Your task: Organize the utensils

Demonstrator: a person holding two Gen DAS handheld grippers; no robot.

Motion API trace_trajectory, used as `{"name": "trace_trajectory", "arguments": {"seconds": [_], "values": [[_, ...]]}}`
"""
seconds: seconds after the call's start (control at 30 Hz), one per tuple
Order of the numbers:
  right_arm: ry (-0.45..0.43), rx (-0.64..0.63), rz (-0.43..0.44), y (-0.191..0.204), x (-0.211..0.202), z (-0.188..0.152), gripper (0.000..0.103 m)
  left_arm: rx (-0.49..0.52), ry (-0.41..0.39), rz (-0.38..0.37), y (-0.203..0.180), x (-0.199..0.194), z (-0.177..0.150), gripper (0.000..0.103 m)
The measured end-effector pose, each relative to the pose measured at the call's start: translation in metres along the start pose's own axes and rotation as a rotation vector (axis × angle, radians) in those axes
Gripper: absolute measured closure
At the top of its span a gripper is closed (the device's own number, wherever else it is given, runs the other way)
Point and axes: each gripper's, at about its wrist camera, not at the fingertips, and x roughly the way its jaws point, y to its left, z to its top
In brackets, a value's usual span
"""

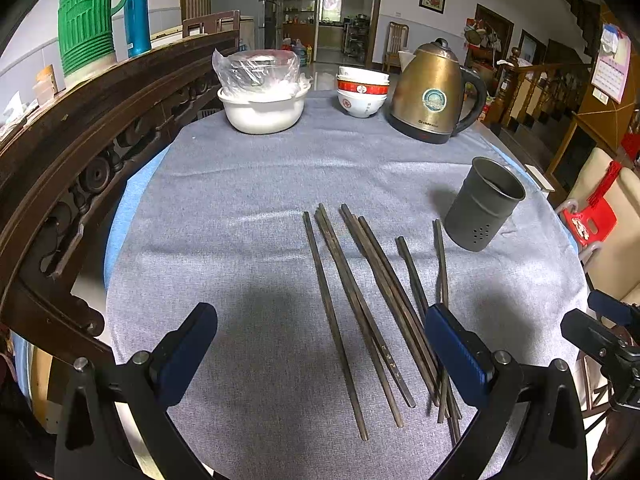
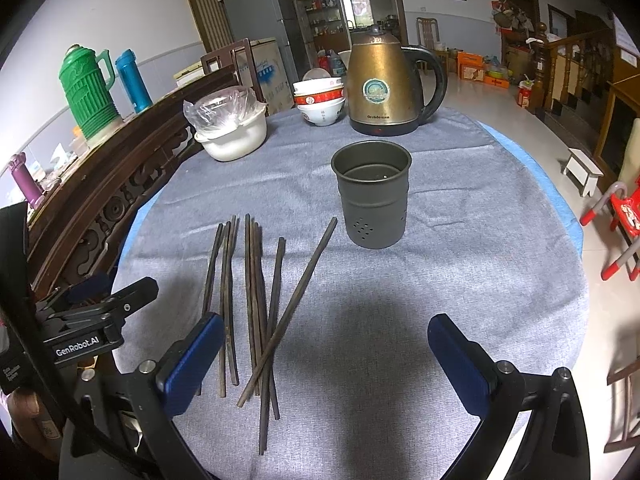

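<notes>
Dark wooden chopsticks [image 1: 360,312] are lying loose on the grey tablecloth [image 1: 240,240], beside the upright grey metal holder [image 2: 371,196]. Left gripper [image 1: 320,354] and right gripper [image 2: 326,364] are hovering wide open, gripping nothing.

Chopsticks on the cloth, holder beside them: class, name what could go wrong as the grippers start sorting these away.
1. The chopsticks lie close together and some cross, so a grip on one may drag or flick its neighbours.
2. The holder stands free on the cloth; a chopstick pushed against its rim could tip it.
3. Both the left gripper and right gripper are open near the same pile, so they could collide.
</notes>
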Motion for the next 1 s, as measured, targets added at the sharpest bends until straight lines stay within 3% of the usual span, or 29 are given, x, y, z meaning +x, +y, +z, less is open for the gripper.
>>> {"name": "trace_trajectory", "arguments": {"seconds": [1.0], "values": [[0.008, -0.001, 0.002, -0.0010, 0.0017, 0.0002, 0.000, -0.002, 0.003, -0.009, 0.0005, -0.0010, -0.0005, 0.000]]}}
